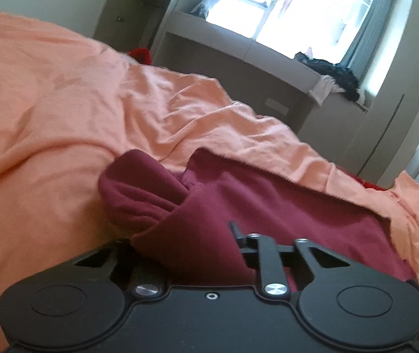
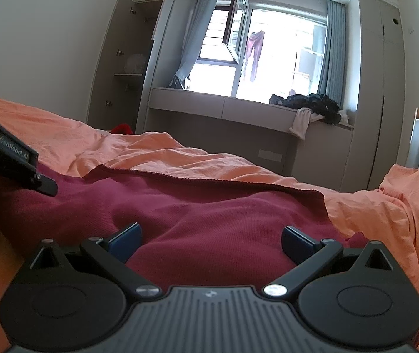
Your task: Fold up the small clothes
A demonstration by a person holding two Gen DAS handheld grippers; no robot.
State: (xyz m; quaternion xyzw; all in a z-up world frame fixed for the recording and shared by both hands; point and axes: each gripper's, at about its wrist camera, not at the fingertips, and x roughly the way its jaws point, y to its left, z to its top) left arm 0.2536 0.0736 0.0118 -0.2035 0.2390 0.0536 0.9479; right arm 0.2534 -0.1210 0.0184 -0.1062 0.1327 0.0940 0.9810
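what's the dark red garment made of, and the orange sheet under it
Dark red garment: looks like a soft matte knit, perhaps fleece-lined cotton; fine ribbing and a fuzzy rolled cuff show. Orange sheet: thin woven fabric, probably cotton, matte, with sharp fine creases.

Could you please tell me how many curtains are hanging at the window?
2. One curtain hangs at the window's left side, behind the opened sash; the other curtain hangs at its right side, above the dark clothes pile on the ledge. No others show.
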